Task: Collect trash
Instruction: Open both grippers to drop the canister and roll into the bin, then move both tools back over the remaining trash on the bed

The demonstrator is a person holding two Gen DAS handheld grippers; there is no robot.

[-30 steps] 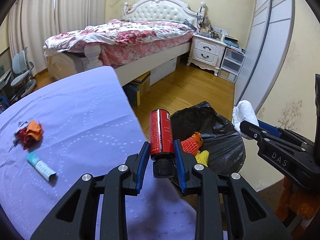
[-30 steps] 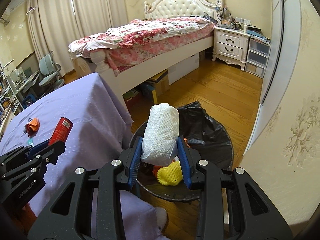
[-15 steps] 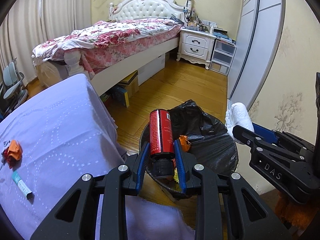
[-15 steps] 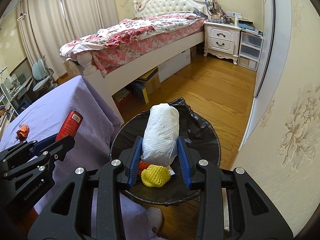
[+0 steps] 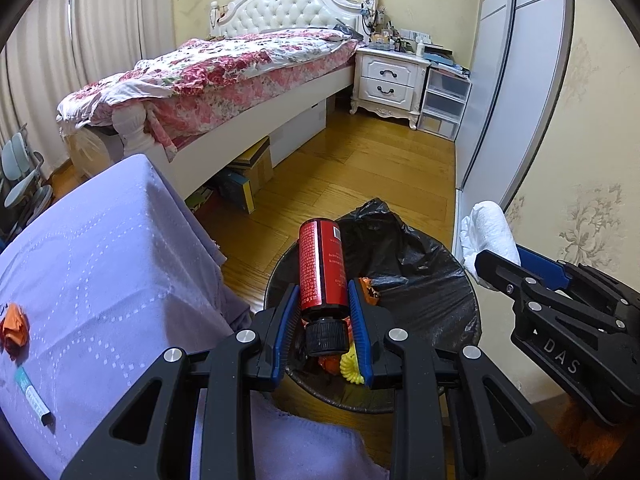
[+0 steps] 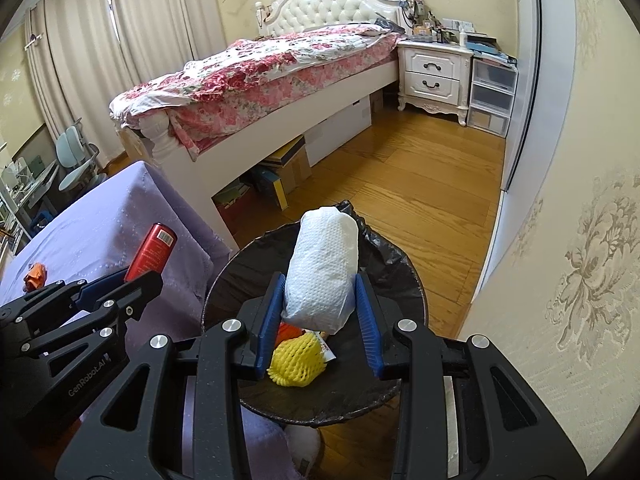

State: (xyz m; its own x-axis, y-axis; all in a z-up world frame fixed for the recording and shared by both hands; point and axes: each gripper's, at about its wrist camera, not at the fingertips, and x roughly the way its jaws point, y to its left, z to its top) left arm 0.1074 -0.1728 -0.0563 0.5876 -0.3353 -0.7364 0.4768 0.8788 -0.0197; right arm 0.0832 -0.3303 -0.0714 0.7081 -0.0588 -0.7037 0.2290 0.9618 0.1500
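Red bottle [image 5: 322, 264] and paper wad [image 6: 322, 272] in tools over bin [image 5: 432, 304].

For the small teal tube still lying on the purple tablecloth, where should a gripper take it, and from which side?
Probably across the middle of the teal tube, coming down from above. It lies flat on the purple tablecloth, long and narrow, so the fingers should straddle its short width, not its length. It lies apart from the orange scrap, so there looks to be room on both sides.
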